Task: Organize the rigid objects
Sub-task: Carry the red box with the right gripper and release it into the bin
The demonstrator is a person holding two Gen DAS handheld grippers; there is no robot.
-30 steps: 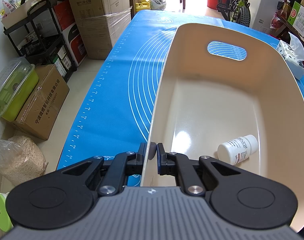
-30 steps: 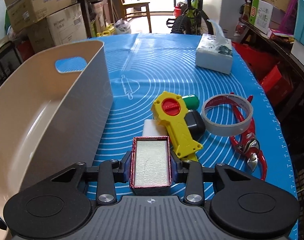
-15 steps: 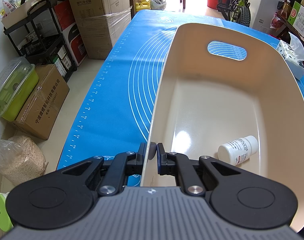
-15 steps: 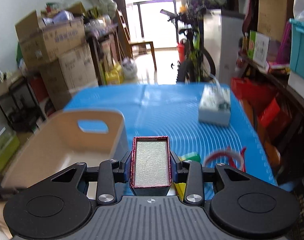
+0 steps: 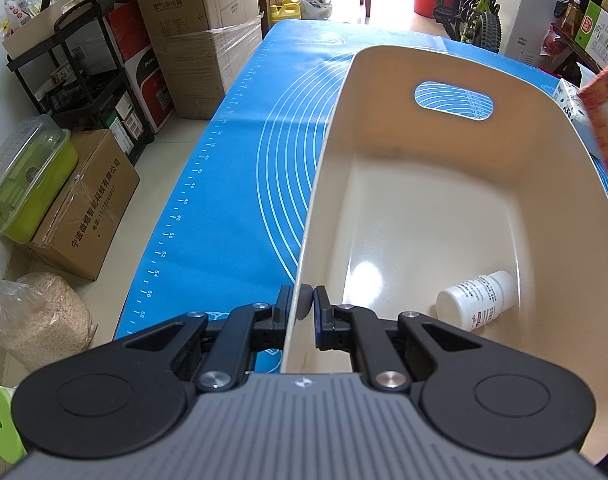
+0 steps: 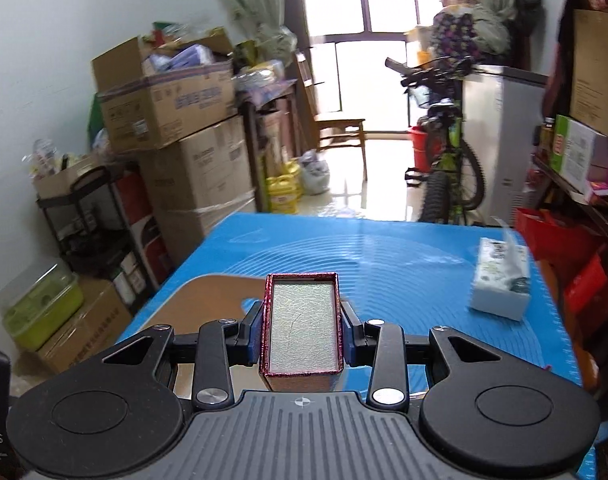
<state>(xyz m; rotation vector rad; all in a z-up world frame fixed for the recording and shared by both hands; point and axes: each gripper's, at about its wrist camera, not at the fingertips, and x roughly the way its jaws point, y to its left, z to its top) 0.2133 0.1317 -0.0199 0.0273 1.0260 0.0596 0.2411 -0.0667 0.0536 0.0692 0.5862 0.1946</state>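
Your left gripper [image 5: 302, 307] has its fingers clamped on the cream bin's [image 5: 456, 184] near rim, a white pill bottle [image 5: 478, 298] lying inside at 4 o'clock. Your right gripper [image 6: 302, 334] has its fingers clamped on a red-edged box [image 6: 302, 326], held above the blue-matted tabletop [image 6: 404, 264].

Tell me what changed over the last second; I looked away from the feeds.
The right hand-held gripper rose and tipped up with the red box clamped in it; the yellow tool, tape and shears dropped from its view, and the box now shows at the edge of the left view. Unchanged: the left hand-held gripper pinching the bin wall, the bottle lying inside.
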